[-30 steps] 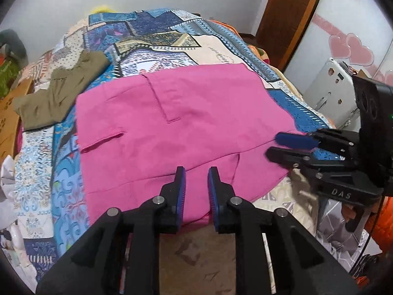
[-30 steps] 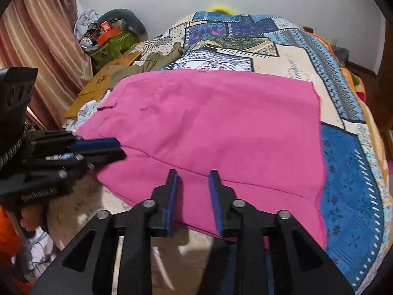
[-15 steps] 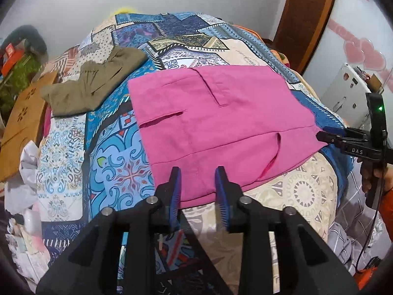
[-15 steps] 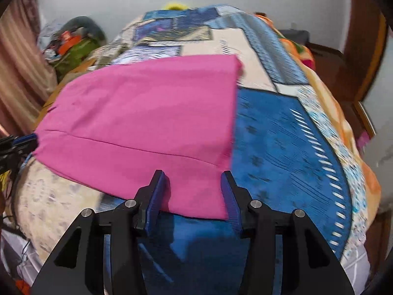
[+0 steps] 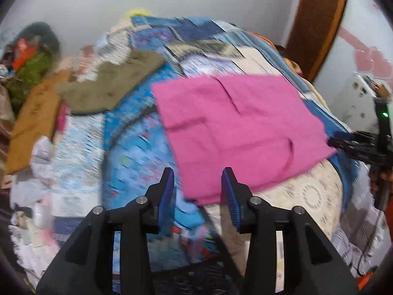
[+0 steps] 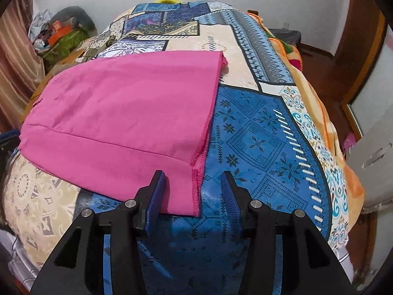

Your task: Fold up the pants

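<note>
Pink pants lie folded flat on the patterned bed cover. My left gripper hovers at their near left corner. Its jaws are opening; the corner shows between them, but the pads do not press on it. This view is blurred by motion. In the right wrist view the pink pants end in a stitched hem, and their near right corner lies between the fingers of my right gripper, which stands open with the pads off the cloth. The right gripper also shows at the pants' far right corner.
An olive garment lies on the bed behind the pants, beside a brown cardboard sheet. A white cabinet and a wooden door frame stand to the right. Clutter is piled by the curtain.
Both grippers have spread apart from the middle of the pants' near edge, the left one to the left corner and the right one to the right corner. Both pairs of jaws have widened.
</note>
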`<action>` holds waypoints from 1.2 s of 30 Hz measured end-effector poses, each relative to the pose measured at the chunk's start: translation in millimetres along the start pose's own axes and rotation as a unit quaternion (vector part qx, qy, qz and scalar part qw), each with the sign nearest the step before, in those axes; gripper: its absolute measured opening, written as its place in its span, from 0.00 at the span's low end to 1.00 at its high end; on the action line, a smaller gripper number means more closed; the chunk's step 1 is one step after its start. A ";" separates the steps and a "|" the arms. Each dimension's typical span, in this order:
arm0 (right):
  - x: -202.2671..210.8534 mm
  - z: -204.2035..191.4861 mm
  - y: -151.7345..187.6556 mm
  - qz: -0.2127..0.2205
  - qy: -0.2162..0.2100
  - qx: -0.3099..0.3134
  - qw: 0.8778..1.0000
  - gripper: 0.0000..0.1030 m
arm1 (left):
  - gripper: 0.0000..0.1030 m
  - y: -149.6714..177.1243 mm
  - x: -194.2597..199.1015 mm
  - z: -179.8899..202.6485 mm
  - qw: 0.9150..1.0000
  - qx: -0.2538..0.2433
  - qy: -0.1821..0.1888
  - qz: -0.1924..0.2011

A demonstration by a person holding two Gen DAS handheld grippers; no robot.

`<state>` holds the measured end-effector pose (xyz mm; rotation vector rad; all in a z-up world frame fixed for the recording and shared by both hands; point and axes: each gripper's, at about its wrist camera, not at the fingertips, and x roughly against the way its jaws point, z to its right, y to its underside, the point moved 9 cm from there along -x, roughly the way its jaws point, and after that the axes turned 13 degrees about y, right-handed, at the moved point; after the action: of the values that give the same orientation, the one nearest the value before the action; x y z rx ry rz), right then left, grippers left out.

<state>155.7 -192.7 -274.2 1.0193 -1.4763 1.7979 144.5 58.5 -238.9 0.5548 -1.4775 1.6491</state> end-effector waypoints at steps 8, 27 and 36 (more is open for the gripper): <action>19.5 -7.3 -50.3 0.044 -0.022 0.010 0.999 0.42 | 0.42 -62.6 9.0 -45.1 0.998 0.049 -0.022 0.044; -80.7 -9.0 -153.3 0.026 -0.003 0.022 0.999 0.42 | 0.35 -93.3 -112.7 -77.0 0.989 0.116 0.067 -0.058; -132.3 5.6 -162.1 -0.013 -0.010 -0.009 1.000 0.37 | 0.02 -91.4 -109.8 -79.8 0.991 0.120 0.054 -0.030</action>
<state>360.8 -161.2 -300.9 1.0455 -1.4822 1.7592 295.2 99.8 -287.5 0.6243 -1.1831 1.7928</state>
